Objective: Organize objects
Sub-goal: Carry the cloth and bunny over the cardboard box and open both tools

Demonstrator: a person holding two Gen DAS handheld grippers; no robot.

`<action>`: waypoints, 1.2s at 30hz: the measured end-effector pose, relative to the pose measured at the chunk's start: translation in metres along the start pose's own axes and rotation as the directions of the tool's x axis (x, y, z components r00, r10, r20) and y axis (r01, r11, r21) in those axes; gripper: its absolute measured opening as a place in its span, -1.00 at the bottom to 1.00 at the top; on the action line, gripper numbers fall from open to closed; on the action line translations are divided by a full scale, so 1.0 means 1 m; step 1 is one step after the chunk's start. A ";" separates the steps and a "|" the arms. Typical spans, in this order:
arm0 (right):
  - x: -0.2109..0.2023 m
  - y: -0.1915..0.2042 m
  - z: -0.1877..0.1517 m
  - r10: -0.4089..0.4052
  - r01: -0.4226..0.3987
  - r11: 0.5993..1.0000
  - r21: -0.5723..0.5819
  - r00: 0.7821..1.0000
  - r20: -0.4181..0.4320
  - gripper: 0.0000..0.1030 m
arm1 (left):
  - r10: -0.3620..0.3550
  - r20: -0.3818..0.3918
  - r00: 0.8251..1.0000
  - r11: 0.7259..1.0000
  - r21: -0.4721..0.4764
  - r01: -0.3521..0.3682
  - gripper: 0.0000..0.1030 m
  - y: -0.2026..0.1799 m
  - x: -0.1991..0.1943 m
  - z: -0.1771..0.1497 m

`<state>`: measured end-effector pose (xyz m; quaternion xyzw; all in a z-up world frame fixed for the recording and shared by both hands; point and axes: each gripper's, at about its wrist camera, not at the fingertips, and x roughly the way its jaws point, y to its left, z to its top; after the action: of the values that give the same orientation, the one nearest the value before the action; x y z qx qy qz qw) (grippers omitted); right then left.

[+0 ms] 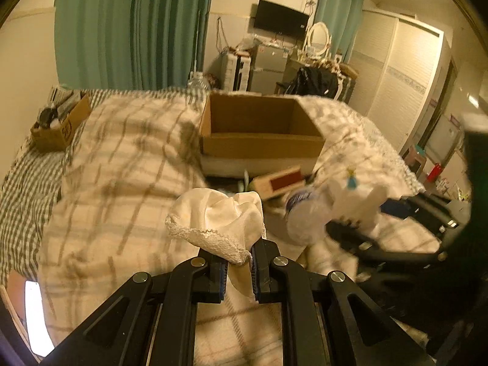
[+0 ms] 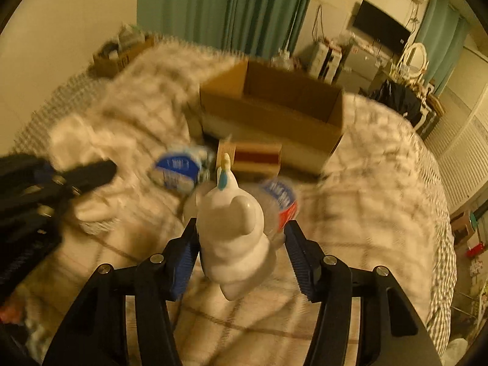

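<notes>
The left gripper pinches a crumpled white cloth with a lace-like edge, its fingers pressed onto the lower fold so the bulk billows up in front, lifted off the plaid cream bedspread. The right gripper has a white plush unicorn toy with a blue-and-yellow horn between its fingers; the left finger touches the toy, but a gap shows by the right one, so I cannot tell whether it is truly clamped.

The open brown cardboard box sits on the bed straight ahead of both grippers, looks empty, and is probably the place meant for these things. Just before it lie a small tan carton with a dark red panel, a blue-labelled packet and a clear bottle with a red-and-blue label, apparently awaiting sorting. Both views are blurred.
</notes>
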<state>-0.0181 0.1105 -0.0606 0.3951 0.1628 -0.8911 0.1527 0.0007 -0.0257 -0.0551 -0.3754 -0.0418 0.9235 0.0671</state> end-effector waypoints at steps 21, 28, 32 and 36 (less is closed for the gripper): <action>0.018 -0.095 0.175 -0.073 0.070 0.997 0.023 0.982 0.177 0.07 | -0.050 0.091 0.995 0.994 0.097 0.041 -0.77 -0.021 0.091 0.188; 0.115 -0.109 0.187 -0.049 0.047 0.999 0.022 0.996 0.075 0.06 | -0.025 0.017 1.000 0.994 0.111 0.023 -0.77 -0.016 0.171 0.186; 0.148 -0.112 0.177 -0.028 0.026 0.999 0.027 0.999 0.046 0.06 | -0.008 -0.034 0.999 0.994 0.113 0.012 -0.77 -0.011 0.206 0.179; 0.157 -0.119 0.168 0.002 -0.005 0.999 0.049 0.998 0.062 0.09 | -0.026 -0.066 0.997 0.994 0.102 0.033 -0.67 -0.003 0.222 0.172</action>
<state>-0.2762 0.1264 -0.0519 0.3711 0.1353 -0.9065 0.1492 -0.2767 0.0075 -0.0845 -0.4006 0.0025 0.9107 0.1011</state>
